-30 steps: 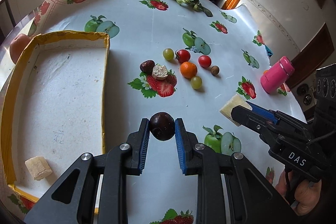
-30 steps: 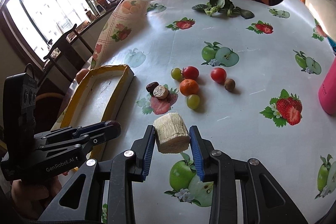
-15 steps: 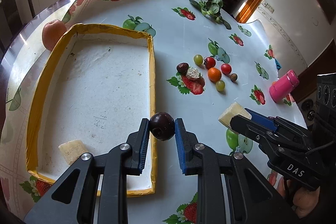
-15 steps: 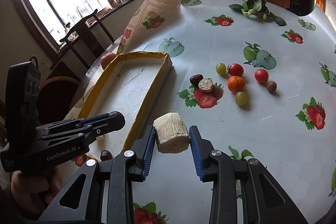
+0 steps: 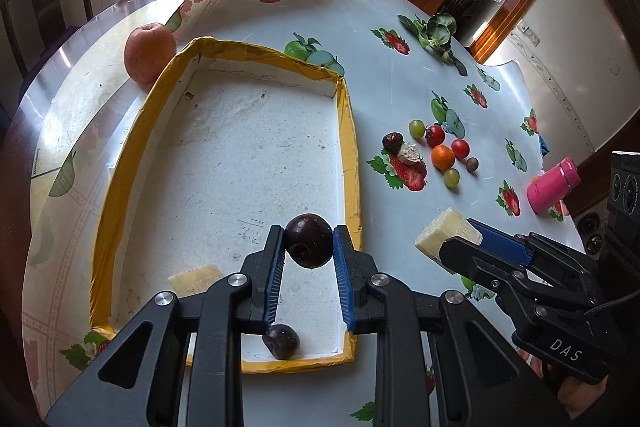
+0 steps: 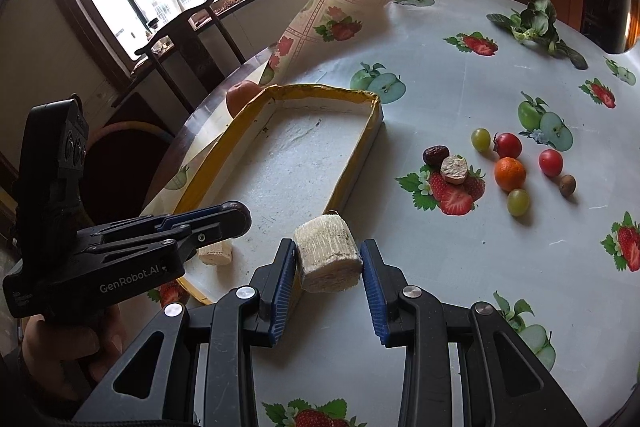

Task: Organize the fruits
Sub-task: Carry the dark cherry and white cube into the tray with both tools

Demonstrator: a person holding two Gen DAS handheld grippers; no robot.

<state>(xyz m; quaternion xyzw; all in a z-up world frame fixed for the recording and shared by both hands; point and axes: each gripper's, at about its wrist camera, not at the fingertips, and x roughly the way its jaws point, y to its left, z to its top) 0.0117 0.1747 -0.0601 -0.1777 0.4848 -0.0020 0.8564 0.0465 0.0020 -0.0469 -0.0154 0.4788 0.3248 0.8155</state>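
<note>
The dark plum [image 5: 309,241] sits clamped between the blue pads of your left gripper [image 5: 309,247], held at the jaw tips above the near end of the yellow-rimmed tray [image 5: 352,163]. The left jaws are closed on the plum from both sides. Below the jaws, near the tray's near wall, a second dark plum [image 5: 281,341] rests on the tray floor. To the left of the jaws, a pale cut chunk [image 5: 195,279] lies on the tray floor, partly hidden by the gripper body.

Your right gripper [image 6: 328,263] holds a pale fibrous block [image 6: 326,253] clamped between its blue pads. The block hangs just beside the tray's near right corner, over the tablecloth [image 6: 440,75]. In the left wrist view this gripper enters from the right, level with the left jaws, with its block pointed toward the tray.

Your left hand [image 6: 60,351] grips the left tool's handle low at the left of the right wrist view; the tool angles up and toward the tray.

Ahead and to the right of both jaws, well apart from the tray, loose fruit lies in a cluster: two green grapes [image 6: 480,139], two red tomatoes [image 6: 508,145], an orange [image 6: 509,173], a dark date [image 6: 436,155] and a small brown fruit [image 6: 567,183]. A peach-coloured apple [image 5: 150,53] touches the tray's far left corner from outside. A pink bottle [image 5: 553,183] lies far right.
</note>
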